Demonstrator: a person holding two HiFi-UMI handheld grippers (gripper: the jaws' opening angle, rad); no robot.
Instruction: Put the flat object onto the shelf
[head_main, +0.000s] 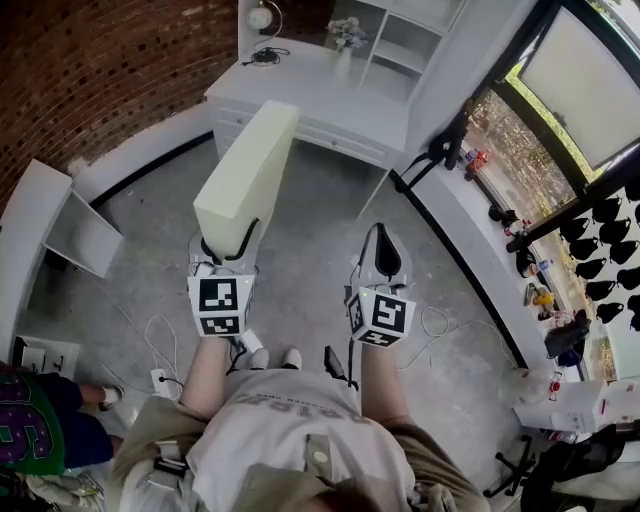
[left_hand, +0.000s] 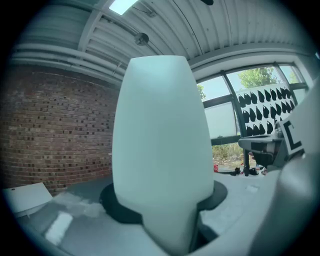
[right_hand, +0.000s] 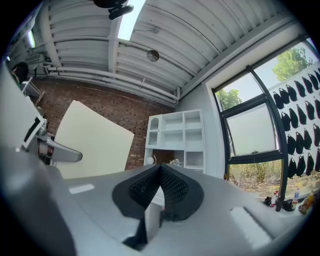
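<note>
The slab (head_main: 250, 165) is a thick, pale cream rectangle with plain faces and squared edges (it looks like foam). It stands on its narrow edge, raised well off the floor and tilted away from the person. Its near end is clamped between the 2 jaws of the left gripper (head_main: 228, 243). In the right gripper view its broad face is unmarked. Its far end points towards the shelf (head_main: 402, 38), well apart from it. The shelf is a white unit of open compartments, standing upright at the back of a white desk (head_main: 310, 90).
</note>
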